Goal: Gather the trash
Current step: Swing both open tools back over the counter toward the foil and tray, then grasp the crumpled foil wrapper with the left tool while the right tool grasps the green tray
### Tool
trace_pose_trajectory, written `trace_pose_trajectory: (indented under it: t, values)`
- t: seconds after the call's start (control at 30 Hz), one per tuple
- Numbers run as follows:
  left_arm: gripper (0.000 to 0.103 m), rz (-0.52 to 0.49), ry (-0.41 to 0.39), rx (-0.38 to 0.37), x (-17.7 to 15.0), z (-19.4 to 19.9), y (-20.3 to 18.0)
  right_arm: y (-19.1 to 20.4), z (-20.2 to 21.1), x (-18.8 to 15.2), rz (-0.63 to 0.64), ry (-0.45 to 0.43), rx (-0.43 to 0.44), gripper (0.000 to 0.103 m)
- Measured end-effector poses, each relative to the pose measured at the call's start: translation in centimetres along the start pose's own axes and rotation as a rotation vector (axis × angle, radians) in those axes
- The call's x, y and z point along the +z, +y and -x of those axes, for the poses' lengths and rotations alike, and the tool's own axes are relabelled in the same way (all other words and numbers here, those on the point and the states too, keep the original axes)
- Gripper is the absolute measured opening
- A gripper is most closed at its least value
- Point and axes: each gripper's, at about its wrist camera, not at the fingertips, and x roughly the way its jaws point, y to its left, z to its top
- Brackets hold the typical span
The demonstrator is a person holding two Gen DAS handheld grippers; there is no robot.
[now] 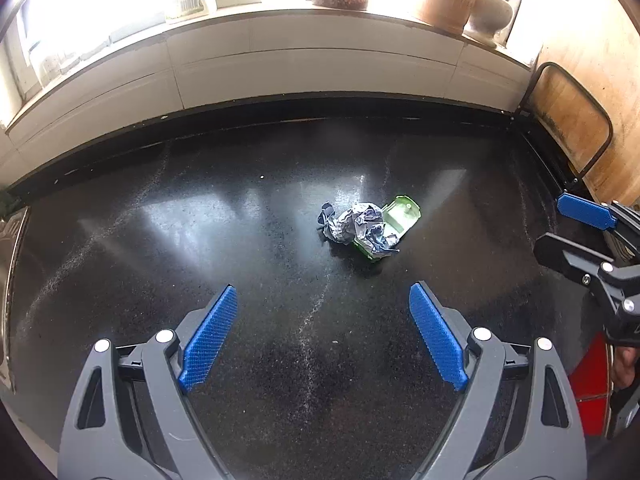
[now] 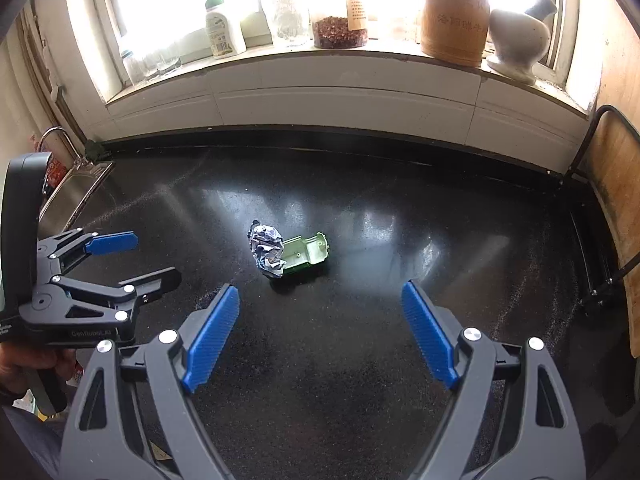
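Speckled black countertop (image 1: 200,240), green plastic piece (image 2: 306,254), crumpled wad (image 2: 266,248) seemingly blue-and-white printed, ribbed blue pads (image 1: 208,336).

the right gripper (image 2: 320,308) hangs wide open over the black counter (image 2: 360,360), nothing between its blue pads. ahead lies a crumpled paper ball (image 2: 266,250) touching a green plastic piece (image 2: 306,252). the left gripper (image 2: 154,258) hovers at the left, also open.

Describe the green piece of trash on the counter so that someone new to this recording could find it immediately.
Start at the bright window sill lined with jars, then drop to the dark speckled counter below it. Near its middle lie two scraps touching each other. The green plastic tray is the flat, moulded one, pressed against a crumpled bluish-white paper wad.
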Motion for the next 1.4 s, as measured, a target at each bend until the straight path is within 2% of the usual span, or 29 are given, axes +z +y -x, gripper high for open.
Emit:
trace_pose_trajectory:
  t: [0.2, 0.33, 0.5, 0.67, 0.77, 0.93, 1.03, 1.1, 1.13, 1.17, 1.4]
  values:
    - [0.085, -0.019, 0.053, -0.033, 2.6, -3.7, -0.6, -1.4, -3.2, 0.8, 0.006, 0.049, 0.041, 0.078]
    - [0.085, -0.052, 0.089, -0.061, 4.3, -6.6, -1.0, -2.6, -6.4, 1.5, 0.019, 0.105, 0.077, 0.07]
    - [0.084, -0.079, 0.138, -0.088, 5.8, -9.8, -1.2, -3.9, -10.2, 2.6, 0.025, 0.159, 0.125, 0.064]
    - [0.077, -0.068, 0.18, -0.118, 6.2, -12.1, -1.0, -4.1, -13.9, 3.7, 0.045, 0.222, 0.184, 0.056]
    - [0.071, -0.067, 0.204, -0.131, 6.2, -13.1, -1.1, -3.8, -15.7, 4.5, 0.068, 0.252, 0.218, 0.055]
    - [0.057, -0.064, 0.226, -0.163, 6.3, -13.8, -1.0, -3.1, -17.9, 5.1, 0.124, 0.299, 0.266, 0.048]
    - [0.053, -0.061, 0.225, -0.18, 6.2, -13.9, -1.1, -2.7, -18.7, 5.1, 0.139, 0.318, 0.306, 0.045]
    - [0.049, -0.068, 0.222, -0.19, 6.1, -13.7, -1.2, -2.4, -19.0, 5.1, 0.152, 0.321, 0.314, 0.038]
    - [0.046, -0.069, 0.215, -0.191, 6.1, -13.6, -1.3, -2.2, -19.1, 5.0, 0.151, 0.326, 0.327, 0.027]
    - [0.043, -0.07, 0.212, -0.195, 6.1, -13.5, -1.3, -2.1, -19.2, 5.0, 0.154, 0.333, 0.334, 0.021]
    - [0.038, -0.066, 0.17, -0.188, 6.4, -11.0, -1.3, -1.4, -17.8, 4.7, 0.181, 0.297, 0.316, 0.018]
